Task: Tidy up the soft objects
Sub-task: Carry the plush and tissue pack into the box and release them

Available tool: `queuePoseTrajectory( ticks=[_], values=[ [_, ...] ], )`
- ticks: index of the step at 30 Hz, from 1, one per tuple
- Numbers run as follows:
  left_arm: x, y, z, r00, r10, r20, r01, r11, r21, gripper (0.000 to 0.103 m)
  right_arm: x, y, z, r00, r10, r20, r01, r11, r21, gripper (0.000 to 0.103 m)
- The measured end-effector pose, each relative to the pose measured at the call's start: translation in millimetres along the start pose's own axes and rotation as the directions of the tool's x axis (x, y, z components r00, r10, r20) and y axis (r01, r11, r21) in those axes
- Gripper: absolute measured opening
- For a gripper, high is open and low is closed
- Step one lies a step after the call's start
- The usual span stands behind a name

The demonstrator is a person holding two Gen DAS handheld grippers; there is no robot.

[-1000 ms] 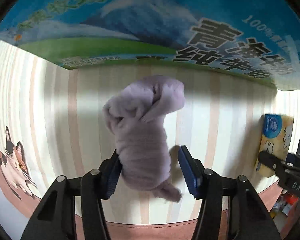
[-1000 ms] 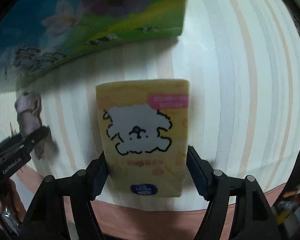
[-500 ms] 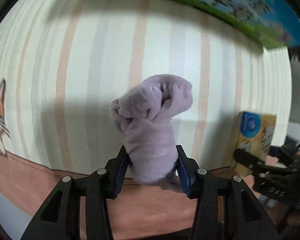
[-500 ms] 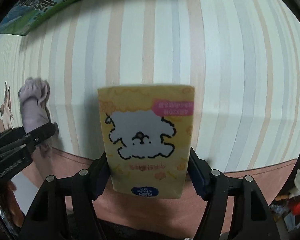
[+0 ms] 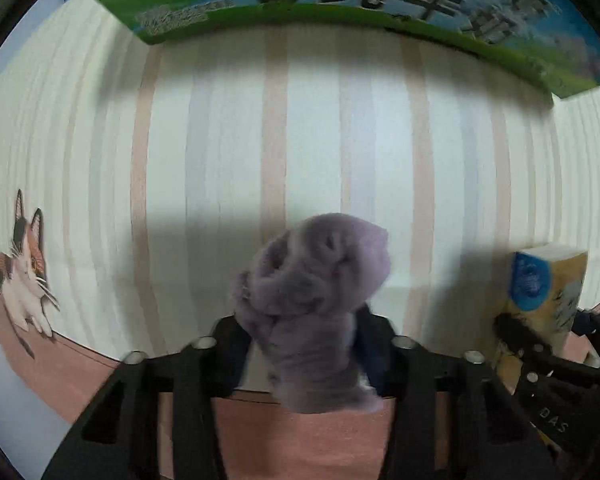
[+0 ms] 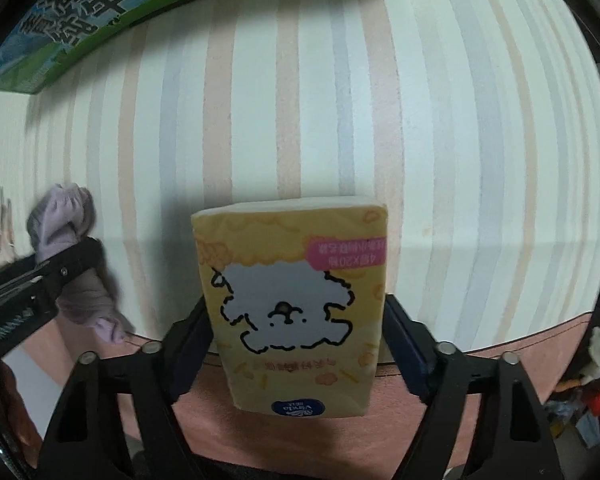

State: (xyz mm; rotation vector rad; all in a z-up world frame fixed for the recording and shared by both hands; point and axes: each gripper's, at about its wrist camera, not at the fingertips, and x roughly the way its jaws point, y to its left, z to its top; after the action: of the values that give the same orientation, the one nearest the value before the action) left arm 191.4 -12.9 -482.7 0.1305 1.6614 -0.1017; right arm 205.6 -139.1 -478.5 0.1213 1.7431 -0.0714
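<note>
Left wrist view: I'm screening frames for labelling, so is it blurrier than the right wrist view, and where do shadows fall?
Left wrist view: purple plush toy in the left claw is smeared; shadow bands cross the striped tablecloth. Right wrist view: tissue pack in the right claw is sharp; stripes bow from fisheye.

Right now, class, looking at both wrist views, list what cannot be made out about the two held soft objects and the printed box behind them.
- Fuzzy lilac cloth bundle, left view: motion-blurred; lower end hides the left gripper pads.
- Same bundle, right view: middle covered by the left gripper's black finger.
- Yellow tissue pack with white dog drawing, right view: back face unseen; in the left view, the right gripper covers its bottom.
- Blue-green printed carton: cut off by the top edge; text incomplete.
</note>
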Motion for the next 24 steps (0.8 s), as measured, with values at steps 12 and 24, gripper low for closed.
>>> queuePoseTrajectory(
  ticks=[12,24],
  values=[
    [-163,4,-17,0.958,-0.132,0.253,0.114,0.990,0.084,0.032,-149,15,-9,0.968,0.151,0.199,-0.133,0.986,-0.105,0.065],
    [-232,56,196,0.956,-0.018,0.293,-0.007,0.996,0.084,0.032,-251,-8,144,0.926,-0.051,0.373,0.095,0.990,-0.101,0.065]
  ],
)
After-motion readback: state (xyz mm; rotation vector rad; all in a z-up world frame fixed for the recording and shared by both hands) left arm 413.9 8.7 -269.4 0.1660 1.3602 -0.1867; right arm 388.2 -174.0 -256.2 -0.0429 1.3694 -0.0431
